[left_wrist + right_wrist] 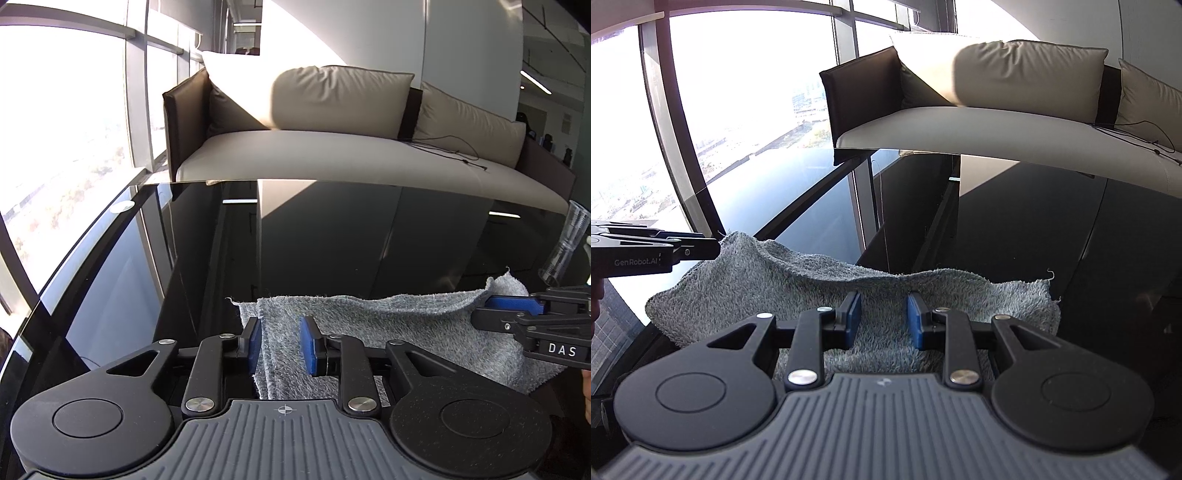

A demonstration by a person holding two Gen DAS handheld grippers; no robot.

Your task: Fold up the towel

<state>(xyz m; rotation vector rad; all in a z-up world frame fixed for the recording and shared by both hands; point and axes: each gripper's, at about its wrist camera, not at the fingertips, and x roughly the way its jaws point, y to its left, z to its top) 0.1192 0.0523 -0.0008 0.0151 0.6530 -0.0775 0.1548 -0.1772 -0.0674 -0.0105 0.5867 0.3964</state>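
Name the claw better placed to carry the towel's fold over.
Right, probably: the right claw pinches the towel at its lifted corner, while the left claw sits low at the towel's side edge.

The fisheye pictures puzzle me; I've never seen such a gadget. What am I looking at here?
No robot here: a person holds a two-finger gripper in each hand, each with a camera looking along its fingers. One picture is from the left gripper, the other from the right gripper. A grey towel lies on a glossy black table, a sofa behind. The right gripper seems to pinch a raised towel corner. The towel also runs between the left gripper's pads; whether they press it I cannot tell.
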